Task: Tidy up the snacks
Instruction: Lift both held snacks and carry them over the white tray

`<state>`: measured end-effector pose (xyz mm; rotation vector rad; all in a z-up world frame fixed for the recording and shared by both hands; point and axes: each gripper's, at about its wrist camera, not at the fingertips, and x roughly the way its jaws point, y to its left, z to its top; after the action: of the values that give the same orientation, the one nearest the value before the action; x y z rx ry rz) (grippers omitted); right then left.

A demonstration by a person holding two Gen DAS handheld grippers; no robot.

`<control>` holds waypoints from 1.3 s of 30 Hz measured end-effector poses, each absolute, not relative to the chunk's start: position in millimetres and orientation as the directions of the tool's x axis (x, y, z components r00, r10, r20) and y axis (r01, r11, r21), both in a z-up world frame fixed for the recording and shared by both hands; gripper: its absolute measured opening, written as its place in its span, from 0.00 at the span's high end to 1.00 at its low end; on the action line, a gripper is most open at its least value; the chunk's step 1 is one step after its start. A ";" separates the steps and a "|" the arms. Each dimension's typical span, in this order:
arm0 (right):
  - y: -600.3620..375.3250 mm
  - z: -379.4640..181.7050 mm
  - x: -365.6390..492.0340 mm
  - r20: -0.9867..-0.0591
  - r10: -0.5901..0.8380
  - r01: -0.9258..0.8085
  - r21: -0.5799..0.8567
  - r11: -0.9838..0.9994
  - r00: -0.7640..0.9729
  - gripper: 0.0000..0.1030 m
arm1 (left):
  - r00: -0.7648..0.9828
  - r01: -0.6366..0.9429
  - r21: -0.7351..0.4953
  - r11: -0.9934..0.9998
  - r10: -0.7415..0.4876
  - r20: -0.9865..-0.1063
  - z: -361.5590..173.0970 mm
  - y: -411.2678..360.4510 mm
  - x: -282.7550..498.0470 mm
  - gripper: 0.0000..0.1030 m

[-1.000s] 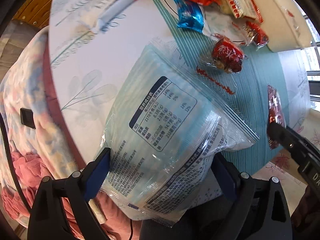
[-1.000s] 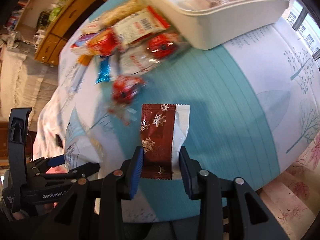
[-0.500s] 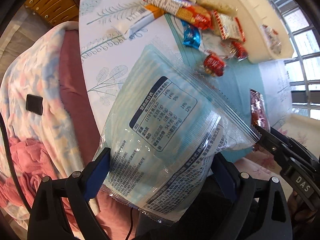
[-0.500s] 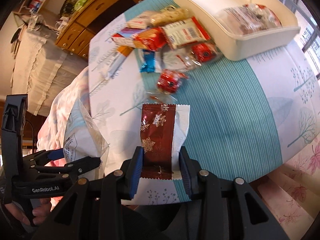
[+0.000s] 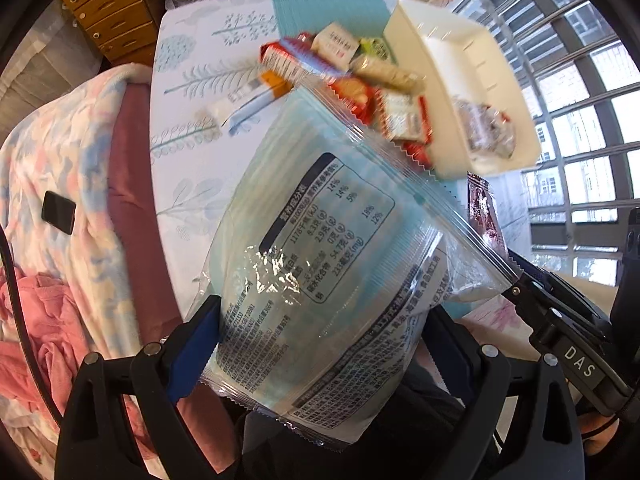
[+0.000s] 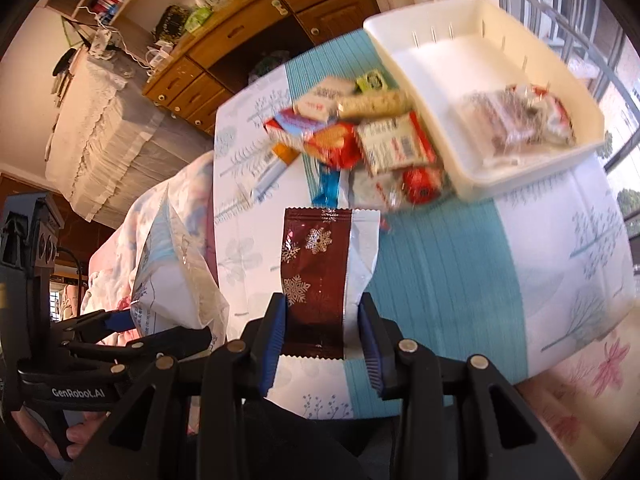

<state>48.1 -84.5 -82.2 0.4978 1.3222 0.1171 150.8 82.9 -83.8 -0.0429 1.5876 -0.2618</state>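
My left gripper (image 5: 320, 344) is shut on a big clear zip bag (image 5: 320, 248) that holds a pale blue snack pack, raised high over the table. The same bag (image 6: 168, 280) and left gripper (image 6: 120, 332) show at the left of the right wrist view. My right gripper (image 6: 322, 328) is shut on a dark red snack packet with snowflakes (image 6: 316, 264), also lifted; that packet (image 5: 482, 208) shows beside the bag. Several loose snacks (image 6: 360, 140) lie heaped on the table next to a white tray (image 6: 424, 60) holding a clear packet (image 6: 516, 120).
The table has a white and teal leaf-print cloth (image 6: 460, 256). A bed with a floral blanket (image 5: 52, 168) and a black phone (image 5: 59, 212) lies left of it. Wooden drawers (image 6: 240, 40) stand beyond; barred windows (image 5: 580, 120) are at right.
Both grippers have risen well above the table with their loads; the table and snack heap look smaller and farther, and the tray and room have come into view.
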 end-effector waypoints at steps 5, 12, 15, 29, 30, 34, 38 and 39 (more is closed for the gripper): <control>-109.5 -64.8 65.1 -0.894 0.354 0.161 0.405 0.900 0.273 0.65 | -0.008 0.115 -0.213 0.970 -0.213 -0.977 -68.3 57.6 161.2 0.08; -147.5 -53.0 86.3 -0.894 0.354 0.111 0.396 0.912 0.275 0.65 | 0.023 0.102 -0.238 0.966 -0.241 -0.970 -56.1 11.1 176.0 0.08; -164.4 -50.2 95.0 -0.896 0.350 0.092 0.387 0.918 0.273 0.65 | 0.038 0.095 -0.239 0.966 -0.243 -0.969 -54.3 -10.2 184.0 0.08; -259.0 -62.0 140.0 -0.905 0.354 0.042 0.373 0.927 0.237 0.65 | 0.046 0.009 -0.258 0.966 -0.258 -0.965 -82.8 -107.1 232.5 0.08; -264.0 -63.6 141.6 -0.906 0.353 0.041 0.372 0.927 0.233 0.65 | 0.047 0.004 -0.260 0.966 -0.260 -0.964 -84.7 -113.5 236.1 0.08; -286.6 -69.2 151.4 -0.908 0.354 0.031 0.369 0.929 0.224 0.65 | 0.055 -0.020 -0.286 0.958 -0.285 -0.957 -92.7 -134.8 250.8 0.08; -301.8 -74.6 156.9 -0.905 0.369 0.012 0.380 0.925 0.213 0.65 | 0.054 -0.048 -0.312 0.949 -0.309 -0.950 -101.9 -151.7 262.6 0.08; -305.8 -76.0 158.0 -0.901 0.380 0.006 0.390 0.921 0.211 0.65 | 0.053 -0.055 -0.316 0.947 -0.314 -0.948 -104.4 -156.6 265.4 0.08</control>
<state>158.0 -305.8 -76.0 0.3409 1.3398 0.2669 265.4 -156.6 -104.4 -0.2995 1.5118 -0.2009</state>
